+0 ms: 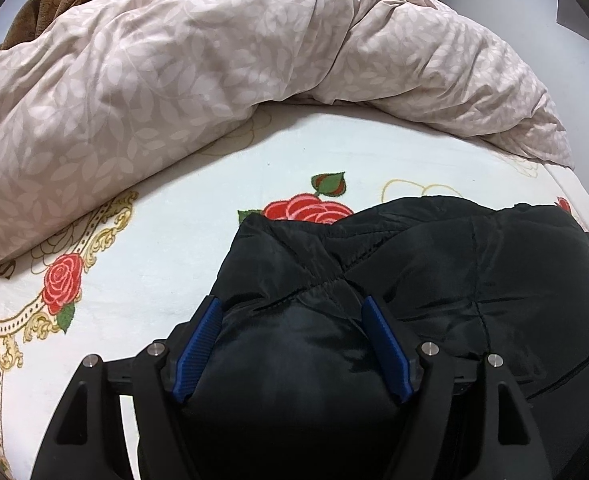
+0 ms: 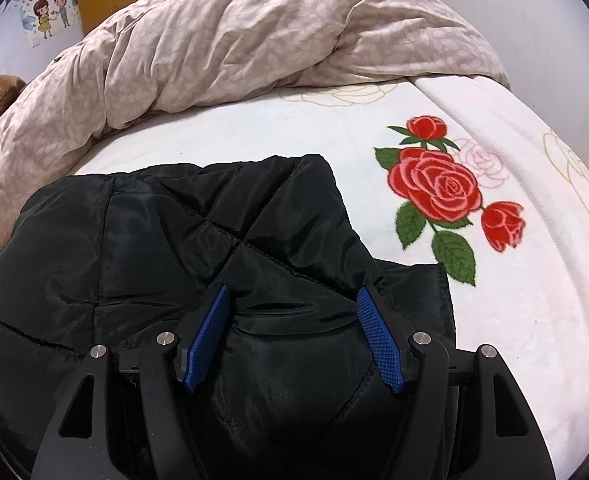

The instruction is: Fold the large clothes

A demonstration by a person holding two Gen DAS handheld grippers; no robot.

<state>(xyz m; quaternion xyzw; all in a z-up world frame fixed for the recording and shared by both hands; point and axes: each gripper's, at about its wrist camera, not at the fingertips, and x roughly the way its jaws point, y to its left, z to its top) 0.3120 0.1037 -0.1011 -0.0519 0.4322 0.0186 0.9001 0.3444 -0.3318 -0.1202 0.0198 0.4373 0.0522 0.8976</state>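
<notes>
1. I've got one black jacket (image 1: 434, 280) lying on the near part of the bed (image 1: 214, 184), roses on the sheet around it.
2. Left tool (image 1: 290, 344): fingers spread, padded fabric bulging between them. I can't tell if it's truly gripped.
3. Right tool (image 2: 294, 336): same story, fingers apart with jacket between, grip uncertain.
4. My call: we're mid-fold, both tools on the near edge.
5. To do it well, I'd close both on the thick fabric evenly, lift together, and lay the near edge onto the far edge without bunching.
6. Count: one jacket, one duvet (image 2: 234, 40) heaped far, two tools.
</notes>
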